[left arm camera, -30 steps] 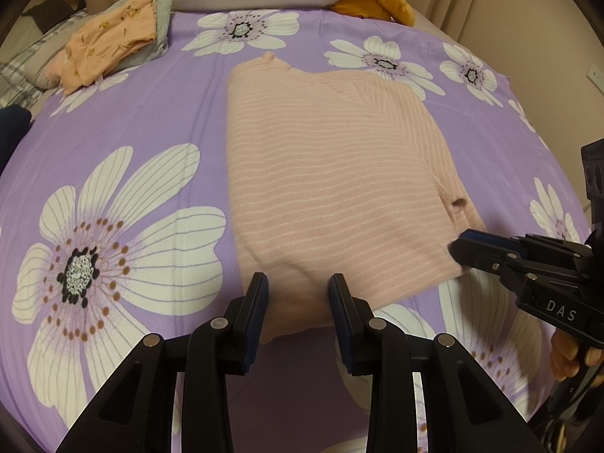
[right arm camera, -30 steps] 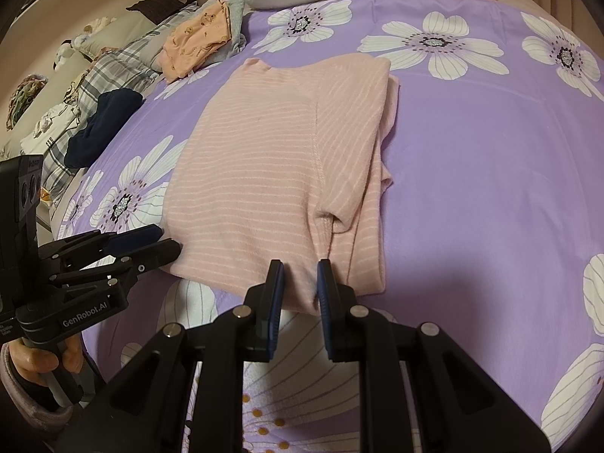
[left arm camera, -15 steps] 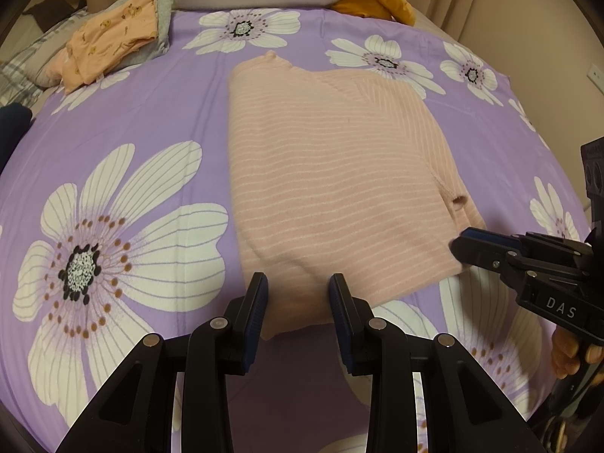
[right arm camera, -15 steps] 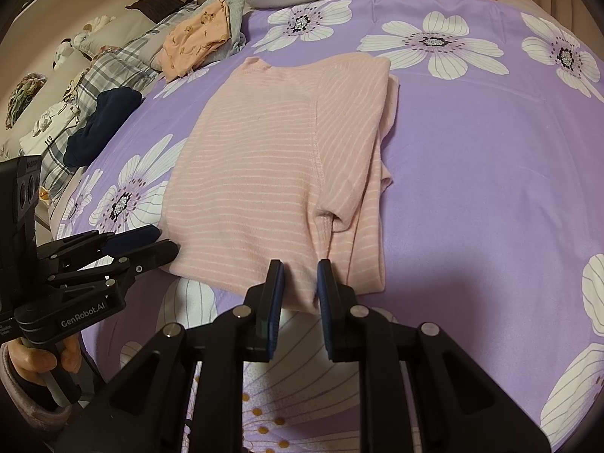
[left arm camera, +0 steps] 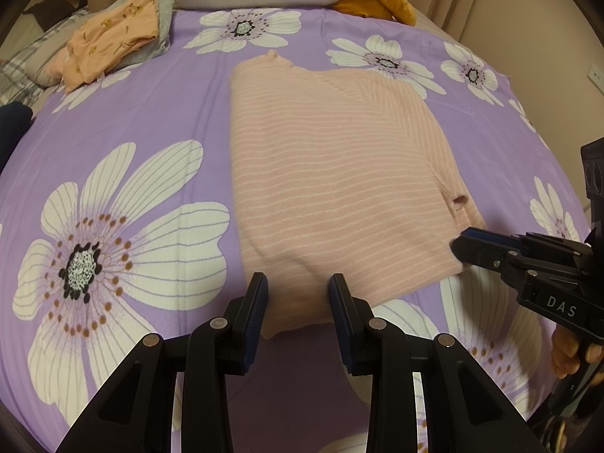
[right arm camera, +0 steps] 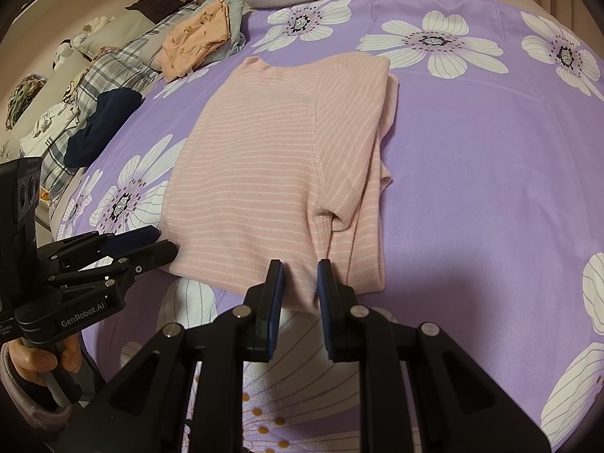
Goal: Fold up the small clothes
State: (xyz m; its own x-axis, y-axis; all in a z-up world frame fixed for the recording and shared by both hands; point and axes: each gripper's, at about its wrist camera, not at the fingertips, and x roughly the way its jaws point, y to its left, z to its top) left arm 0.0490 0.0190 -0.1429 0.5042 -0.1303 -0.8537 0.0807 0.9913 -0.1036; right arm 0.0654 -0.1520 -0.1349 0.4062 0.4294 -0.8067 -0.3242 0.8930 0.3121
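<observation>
The pink white-striped knit garment point(left arm camera: 339, 185) lies folded on the purple flower-printed bedspread point(left arm camera: 158, 113), unchanged from the earlier frames. Its near hem is straddled by the open, empty left gripper point(left arm camera: 298, 294) and by the narrowly parted right gripper point(right arm camera: 300, 283), nothing being clamped.

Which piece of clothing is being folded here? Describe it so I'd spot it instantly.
Look at the purple flowered bedspread. In its middle lies the pink shirt, flat, sleeve folded in, both grippers at its near hem. Unlike the peach printed clothes stacked near the pillows, it has thin white stripes.
</observation>
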